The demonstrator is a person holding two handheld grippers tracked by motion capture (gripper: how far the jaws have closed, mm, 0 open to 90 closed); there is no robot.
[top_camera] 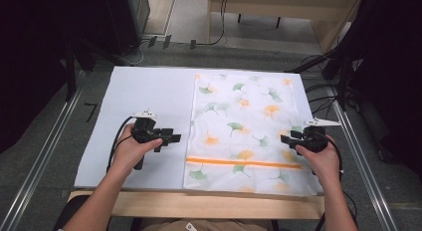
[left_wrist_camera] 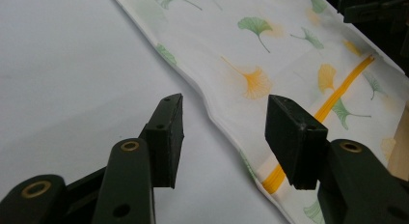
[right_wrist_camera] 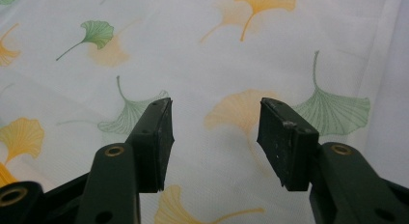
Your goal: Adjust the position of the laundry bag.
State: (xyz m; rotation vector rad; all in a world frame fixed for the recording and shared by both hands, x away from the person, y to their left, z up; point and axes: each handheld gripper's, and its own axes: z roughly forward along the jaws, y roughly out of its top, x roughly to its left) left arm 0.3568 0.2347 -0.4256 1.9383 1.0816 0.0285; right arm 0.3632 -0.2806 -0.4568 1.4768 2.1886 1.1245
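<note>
Both grippers, left (top_camera: pixel 171 138) and right (top_camera: pixel 287 139), gape wide and empty beside the ginkgo-print cloth (top_camera: pixel 244 126) (flat, unfolded); next, probably, each must pinch an edge.

You sit at a desk (top_camera: pixel 139 91) topped with a pale white sheet, its wooden front edge (top_camera: pixel 199 205) bare. Grey carpet (top_camera: pixel 45 136) spreads around you, with metal rails (top_camera: pixel 45 156) running along both sides. Ahead, cables (top_camera: pixel 214 39) trail across the floor towards a light wooden bench (top_camera: pixel 278 4), and dark stands (top_camera: pixel 343 66) crowd the right
</note>
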